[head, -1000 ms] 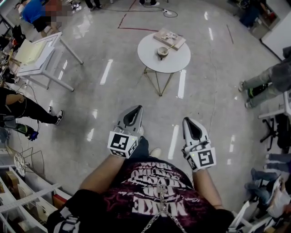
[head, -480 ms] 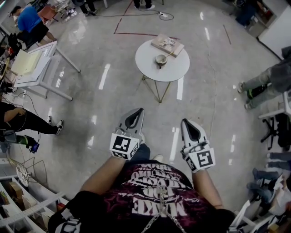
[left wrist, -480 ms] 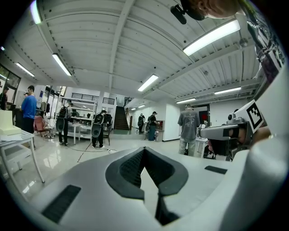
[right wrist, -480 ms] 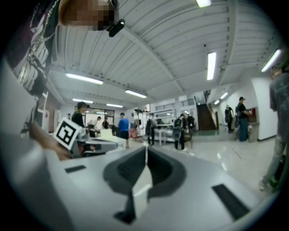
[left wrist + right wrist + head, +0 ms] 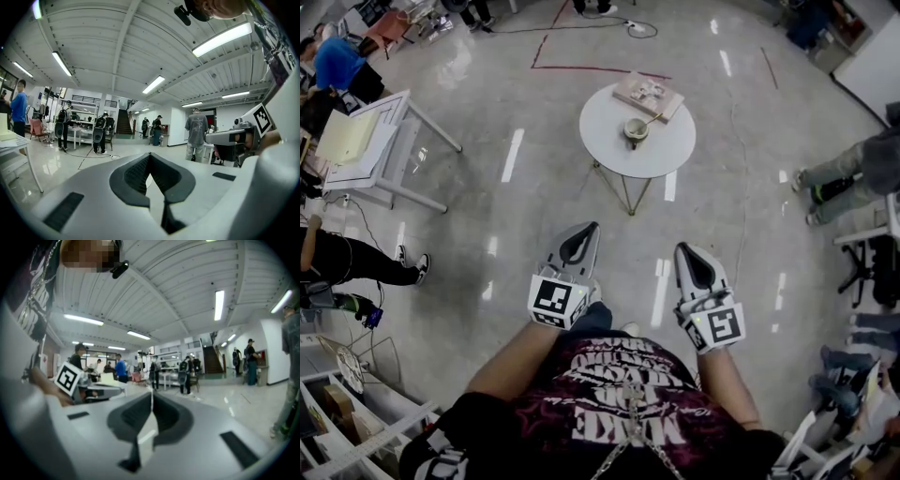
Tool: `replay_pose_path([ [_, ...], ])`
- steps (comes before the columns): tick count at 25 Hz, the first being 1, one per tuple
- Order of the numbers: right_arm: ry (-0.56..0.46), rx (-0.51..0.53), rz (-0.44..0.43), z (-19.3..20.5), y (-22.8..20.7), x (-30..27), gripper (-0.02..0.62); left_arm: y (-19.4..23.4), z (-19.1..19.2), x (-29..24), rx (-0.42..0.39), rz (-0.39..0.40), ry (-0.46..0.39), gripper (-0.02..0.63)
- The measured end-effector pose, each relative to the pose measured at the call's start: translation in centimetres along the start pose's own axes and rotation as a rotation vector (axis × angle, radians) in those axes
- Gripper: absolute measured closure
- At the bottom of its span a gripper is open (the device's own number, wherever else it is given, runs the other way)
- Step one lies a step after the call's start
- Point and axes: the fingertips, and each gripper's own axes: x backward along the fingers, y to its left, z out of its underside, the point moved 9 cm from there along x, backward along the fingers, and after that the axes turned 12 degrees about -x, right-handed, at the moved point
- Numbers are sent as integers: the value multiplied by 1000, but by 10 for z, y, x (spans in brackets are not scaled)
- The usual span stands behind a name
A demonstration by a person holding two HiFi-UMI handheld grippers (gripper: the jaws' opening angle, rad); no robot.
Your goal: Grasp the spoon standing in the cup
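Note:
In the head view a small cup [image 5: 636,128] stands on a round white table [image 5: 609,136] far ahead, with a spoon [image 5: 648,120] leaning out of it toward the upper right. My left gripper [image 5: 585,228] and right gripper [image 5: 685,249] are held side by side in front of my chest, well short of the table, jaws pointing toward it. Both are shut with nothing between the jaws. In the gripper views the left gripper [image 5: 149,154] and right gripper [image 5: 151,393] show closed tips, and the table is hidden from them.
A flat box [image 5: 648,94] lies on the far side of the round table. A white desk [image 5: 370,141] stands at the left. People stand or sit around the edges: legs [image 5: 848,164] at the right, a seated person [image 5: 347,258] at the left. A cable [image 5: 581,22] runs across the far floor.
The round table and the desk have shifted slightly lower and nearer in the head view. Both grippers keep the same pose, shut, in front of my chest.

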Motion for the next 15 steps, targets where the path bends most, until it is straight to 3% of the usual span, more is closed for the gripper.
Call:
replay_pose_path([
  [15,-8,16,36,-20,4,-79,561,74,4,-43,4,44,-18,581],
])
